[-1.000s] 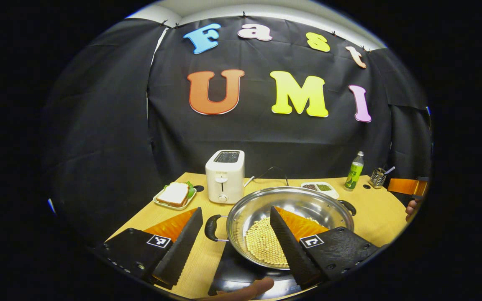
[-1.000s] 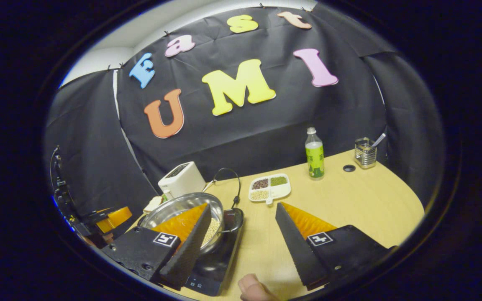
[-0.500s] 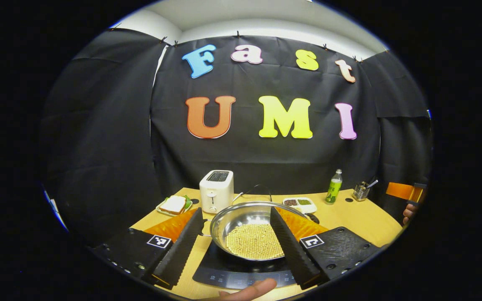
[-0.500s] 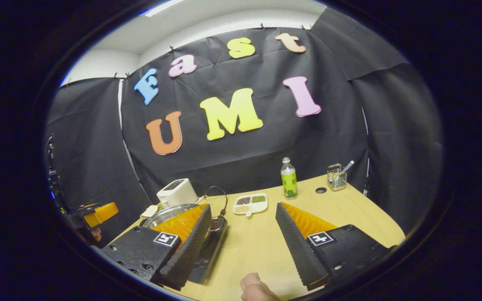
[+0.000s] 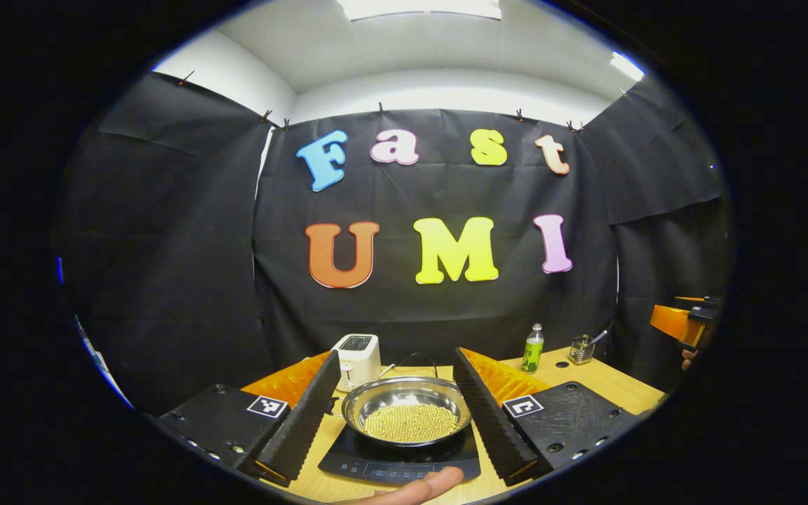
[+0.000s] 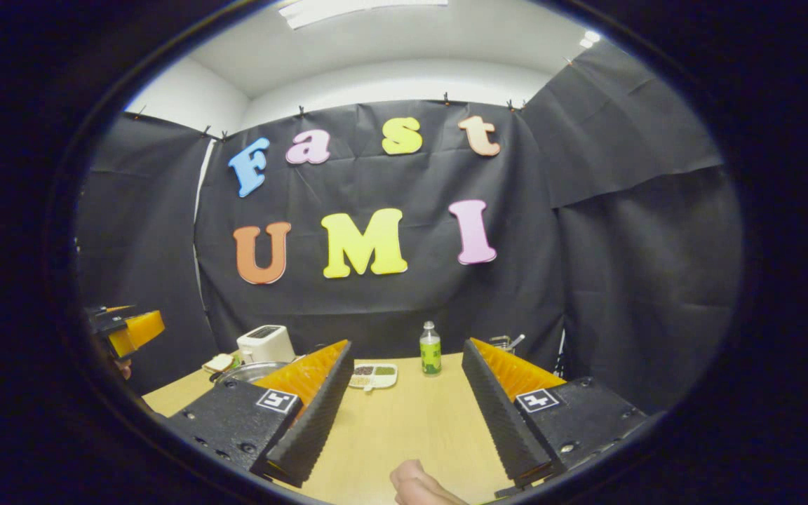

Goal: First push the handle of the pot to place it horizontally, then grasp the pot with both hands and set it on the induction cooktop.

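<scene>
A steel pot (image 5: 407, 410) with pale beans in it rests on the black induction cooktop (image 5: 400, 459) near the table's front. My left gripper (image 5: 396, 353) is open, held back from the pot, which I see between its two fingers without contact. The right gripper (image 6: 407, 344) is open too, over bare table (image 6: 404, 428) with nothing between its fingers. In the right gripper view the pot's rim (image 6: 253, 370) peeks out behind the left finger. Each gripper appears at the edge of the other's view: the right gripper (image 5: 684, 322) and the left gripper (image 6: 127, 330).
A white toaster (image 5: 356, 359) stands behind the pot, its cable looping beside it. A green bottle (image 6: 431, 348), a divided dish of beans (image 6: 372, 375) and a wire cutlery holder (image 5: 579, 348) stand at the back. A sandwich plate (image 6: 220, 362) lies by the toaster.
Both grippers have drawn back and up from the pot, staying open. The pot stays on the cooktop and looks smaller and farther off. The right gripper has swung toward the table's right side.
</scene>
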Available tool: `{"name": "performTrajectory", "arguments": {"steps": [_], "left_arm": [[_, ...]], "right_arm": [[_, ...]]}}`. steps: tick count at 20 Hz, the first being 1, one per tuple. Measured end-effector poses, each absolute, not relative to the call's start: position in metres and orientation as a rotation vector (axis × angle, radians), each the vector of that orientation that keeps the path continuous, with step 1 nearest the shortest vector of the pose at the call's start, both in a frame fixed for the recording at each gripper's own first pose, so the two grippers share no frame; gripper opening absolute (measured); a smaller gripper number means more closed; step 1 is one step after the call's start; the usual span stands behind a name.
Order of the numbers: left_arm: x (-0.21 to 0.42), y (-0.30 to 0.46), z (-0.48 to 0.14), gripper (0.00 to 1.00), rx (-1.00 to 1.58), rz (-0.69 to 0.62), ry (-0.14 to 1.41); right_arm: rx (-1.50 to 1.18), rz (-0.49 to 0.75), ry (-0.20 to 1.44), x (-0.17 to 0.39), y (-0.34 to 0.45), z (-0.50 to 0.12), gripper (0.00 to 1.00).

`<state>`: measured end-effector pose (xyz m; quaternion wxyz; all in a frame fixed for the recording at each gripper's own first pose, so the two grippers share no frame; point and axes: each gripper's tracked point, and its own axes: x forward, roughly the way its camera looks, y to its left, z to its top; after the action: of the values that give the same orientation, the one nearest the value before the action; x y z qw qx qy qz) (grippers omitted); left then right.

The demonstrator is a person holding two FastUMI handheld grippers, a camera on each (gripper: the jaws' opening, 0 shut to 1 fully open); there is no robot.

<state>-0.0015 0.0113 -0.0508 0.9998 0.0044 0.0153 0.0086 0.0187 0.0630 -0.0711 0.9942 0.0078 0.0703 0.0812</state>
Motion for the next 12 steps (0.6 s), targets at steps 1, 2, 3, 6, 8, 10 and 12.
{"name": "performTrajectory", "arguments": {"steps": [1, 2, 3, 6, 8, 10, 12], "left_arm": [[-0.008, 0.013, -0.046, 0.95, 0.001, 0.031, 0.023], [-0.015, 0.012, -0.041, 0.95, -0.008, 0.04, 0.016], [-0.021, 0.01, -0.037, 0.95, -0.015, 0.038, 0.009], [-0.04, -0.003, -0.028, 0.95, -0.035, 0.001, -0.016], [-0.047, -0.008, -0.031, 0.95, -0.053, -0.021, -0.015], [-0.053, -0.013, -0.035, 0.95, -0.049, -0.037, -0.01], [-0.059, -0.016, -0.038, 0.95, -0.037, -0.044, -0.011]], "right_arm": [[0.014, 0.165, 0.121, 0.01, 0.06, -0.061, 0.96], [0.011, 0.162, 0.106, 0.002, 0.054, -0.055, 0.96], [0.004, 0.155, 0.089, -0.005, 0.047, -0.047, 0.96], [-0.029, 0.094, 0.06, -0.025, 0.022, -0.035, 0.98], [-0.038, 0.078, 0.061, -0.039, 0.014, -0.035, 0.98], [-0.029, 0.085, 0.057, -0.047, 0.01, -0.034, 0.96], [-0.024, 0.075, 0.046, -0.051, 0.002, -0.033, 0.98]]}}
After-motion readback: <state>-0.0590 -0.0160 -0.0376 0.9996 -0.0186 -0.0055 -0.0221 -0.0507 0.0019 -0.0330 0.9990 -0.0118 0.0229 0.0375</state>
